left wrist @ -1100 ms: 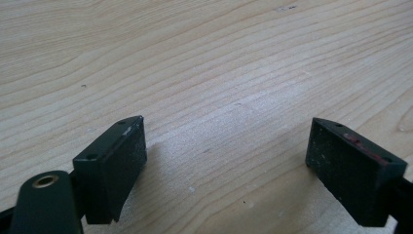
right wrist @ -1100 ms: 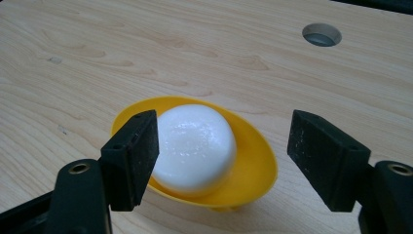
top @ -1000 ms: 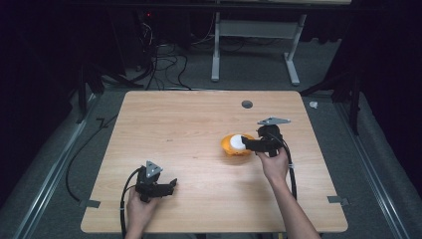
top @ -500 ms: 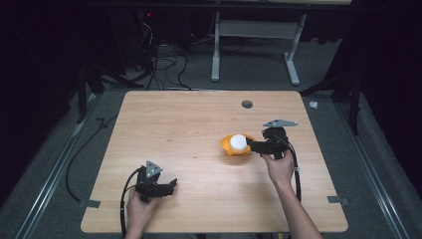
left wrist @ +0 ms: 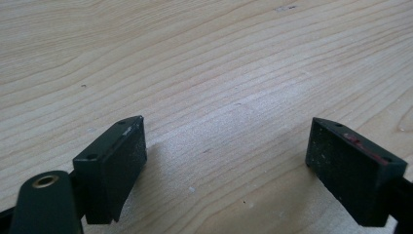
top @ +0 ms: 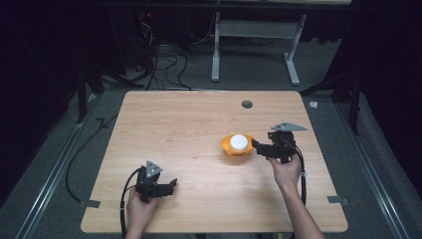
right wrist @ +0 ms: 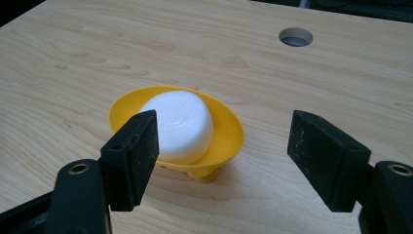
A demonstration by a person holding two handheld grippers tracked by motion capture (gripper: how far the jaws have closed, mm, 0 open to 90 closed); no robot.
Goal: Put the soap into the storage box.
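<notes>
While the wooden bench [top: 199, 149] spreads wide under both hands, the right gripper [top: 258, 146] sits just beside a yellow dish [top: 235, 147] right of the bench's middle, jaws spread and holding nothing. Near the front left edge the left gripper [top: 170, 185] rests low over bare wood, jaws likewise parted and empty. Inside the dish lies a white round puck [right wrist: 181, 124]. Beyond it, a small round hole [top: 247, 104] pierces the benchtop.
</notes>
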